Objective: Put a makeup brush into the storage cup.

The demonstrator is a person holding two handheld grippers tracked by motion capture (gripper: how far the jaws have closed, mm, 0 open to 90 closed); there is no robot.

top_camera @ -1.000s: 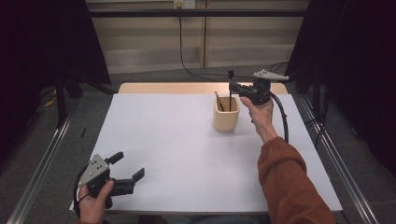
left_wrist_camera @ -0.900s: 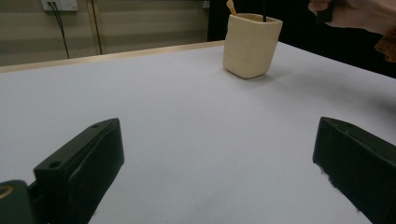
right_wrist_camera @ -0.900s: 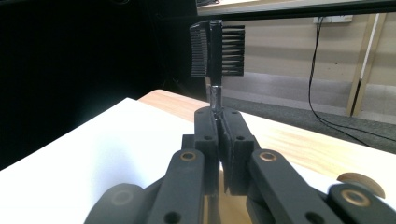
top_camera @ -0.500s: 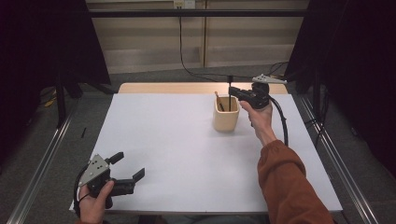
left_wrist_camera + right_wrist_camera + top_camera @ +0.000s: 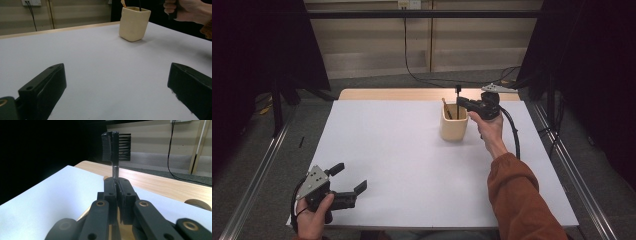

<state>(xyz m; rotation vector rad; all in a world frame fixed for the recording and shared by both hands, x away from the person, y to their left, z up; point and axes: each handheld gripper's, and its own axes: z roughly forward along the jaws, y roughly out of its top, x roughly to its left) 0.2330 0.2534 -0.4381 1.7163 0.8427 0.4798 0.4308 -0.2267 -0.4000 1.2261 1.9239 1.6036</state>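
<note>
Black brush [image 5: 115, 145] upright, pinched in right tool [image 5: 117, 185] above cup [image 5: 454, 122]; left tool [image 5: 346, 181] wide.

black brush [image 5: 115, 147], upright (bristle head up), above beige cup [image 5: 454, 122]

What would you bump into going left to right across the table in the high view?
Left black gripper held open in a hand → beige square cup → right black gripper shut on a thin black brush over the cup.

obstacle: cup [image 5: 454, 125] far right | rest of table [image 5: 402, 150] open
</note>
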